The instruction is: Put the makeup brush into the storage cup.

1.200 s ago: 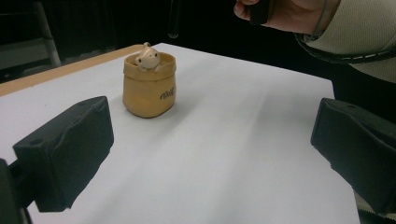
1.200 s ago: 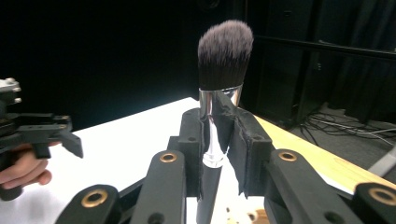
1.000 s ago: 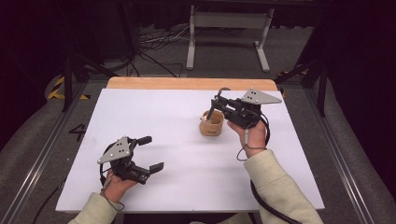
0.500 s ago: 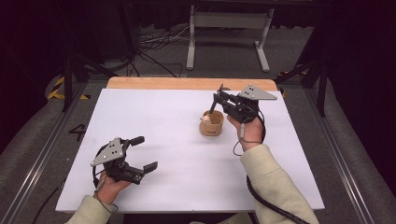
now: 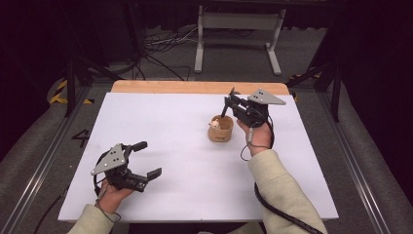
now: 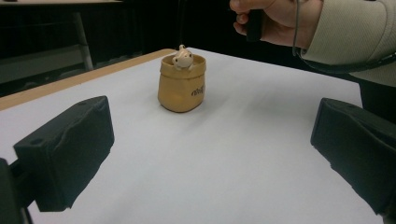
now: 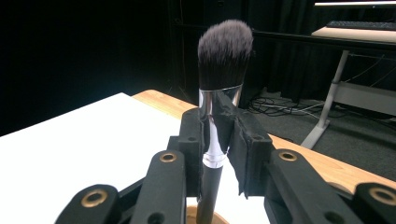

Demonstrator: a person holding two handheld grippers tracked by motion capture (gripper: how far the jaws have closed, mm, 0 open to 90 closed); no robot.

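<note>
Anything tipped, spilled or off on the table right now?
Nothing stands out. The pot stands upright on the table, with no spill. The right gripper holds a brush upright over it; the left gripper sits open, apart.

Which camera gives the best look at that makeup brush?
The right gripper view: the brush stands close up, bristles upward, clamped in the right hand-held gripper. The high view shows a thin dark stick; the left gripper view, a faint line.
</note>
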